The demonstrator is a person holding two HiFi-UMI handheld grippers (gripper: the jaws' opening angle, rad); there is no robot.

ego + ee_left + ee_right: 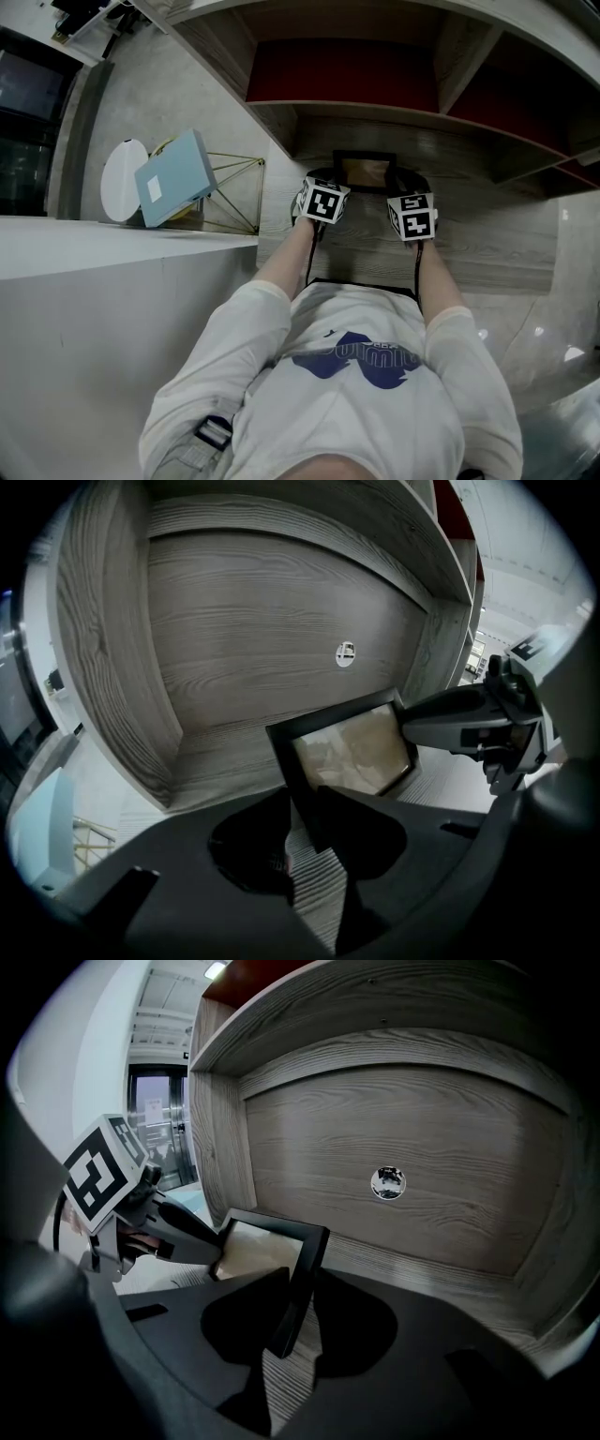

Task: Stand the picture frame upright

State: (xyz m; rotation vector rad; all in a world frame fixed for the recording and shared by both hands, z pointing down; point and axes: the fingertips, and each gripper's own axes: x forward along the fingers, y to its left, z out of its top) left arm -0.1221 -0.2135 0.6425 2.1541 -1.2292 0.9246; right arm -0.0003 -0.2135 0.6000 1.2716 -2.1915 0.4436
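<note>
Picture frame (366, 172): black, glazed, small, on the grey wood-grain shelf (478, 239) inside an open cubby, straight ahead of the person, near the back panel (262, 621). It is tilted, face up and toward the person, not yet upright; whether its lower edge touches the shelf cannot be told. The left gripper (302, 822) has its jaws clamped on the frame's left border, and the right gripper (295, 1312) has its jaws clamped on the right border, so the frame is pinched from both sides. Handling judgement: light and stiff, but the glass front is fragile and the smooth moulding could slip between hard pads. The side borders are the right place to hold, low enough to rotate about the bottom edge, with no pressure on the glazing. No rear stand shows in any view, so it may need the back panel to lean on. The shelf is flat, bare and matt, likely offering fair friction. A round cable hole (388, 1182) sits in the back panel, and red-backed compartments (342, 70) lie above. On the left are a white counter (94, 253), a light-blue flat box (175, 178) on a gold wire stand (234, 187), and a white disc (120, 180).
</note>
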